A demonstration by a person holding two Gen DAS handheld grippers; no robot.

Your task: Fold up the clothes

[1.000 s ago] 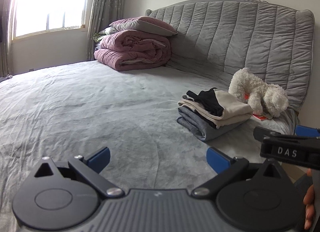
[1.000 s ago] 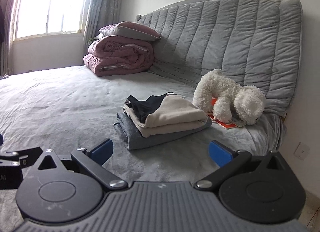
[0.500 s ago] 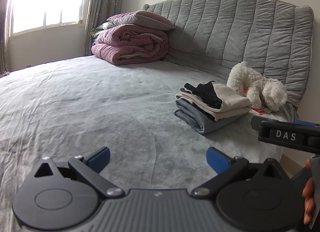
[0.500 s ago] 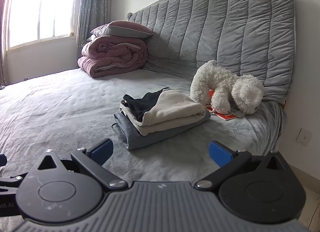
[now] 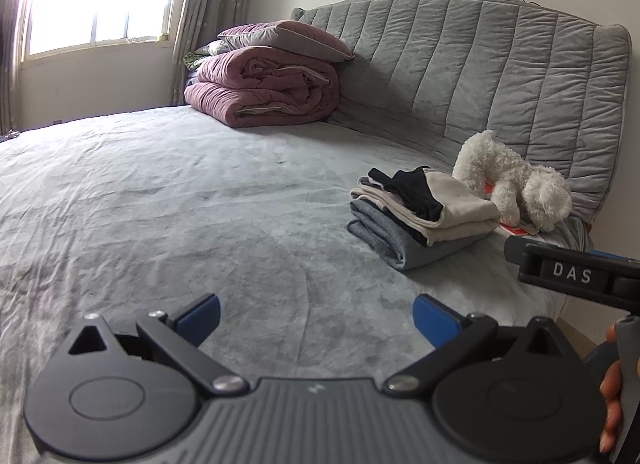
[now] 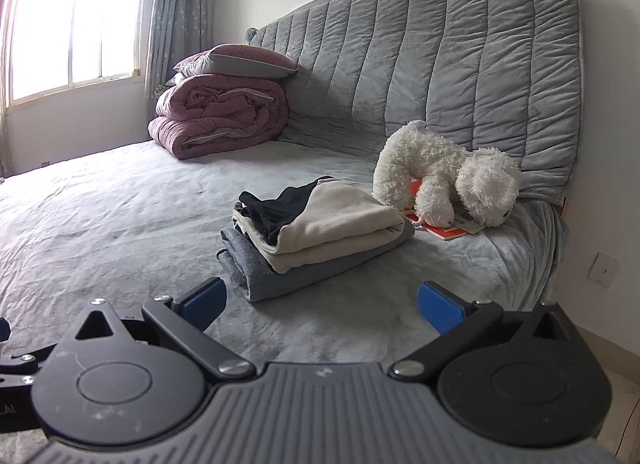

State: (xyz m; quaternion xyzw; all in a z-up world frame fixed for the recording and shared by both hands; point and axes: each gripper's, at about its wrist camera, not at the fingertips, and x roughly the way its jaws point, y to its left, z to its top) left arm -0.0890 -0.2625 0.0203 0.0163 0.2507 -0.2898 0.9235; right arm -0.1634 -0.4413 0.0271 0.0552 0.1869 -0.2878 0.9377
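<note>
Left gripper (image 5: 316, 314): jaws spread wide, empty, above the bed (image 5: 160, 204).
Right gripper (image 6: 322, 302): jaws wide apart, holding nothing, facing the stack.
Folded clothes (image 6: 316, 232): stacked on the bed; grey at bottom, cream above, black on top.
Plush toy (image 6: 448, 174): just beside the stack, near the headboard (image 6: 440, 64).
Quilt (image 5: 264, 90): folded, well apart.

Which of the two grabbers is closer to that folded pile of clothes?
The right. The right gripper sits just in front of the folded pile of clothes, jaws open. The left gripper hangs farther back and to the pile's left, also open and empty.
</note>
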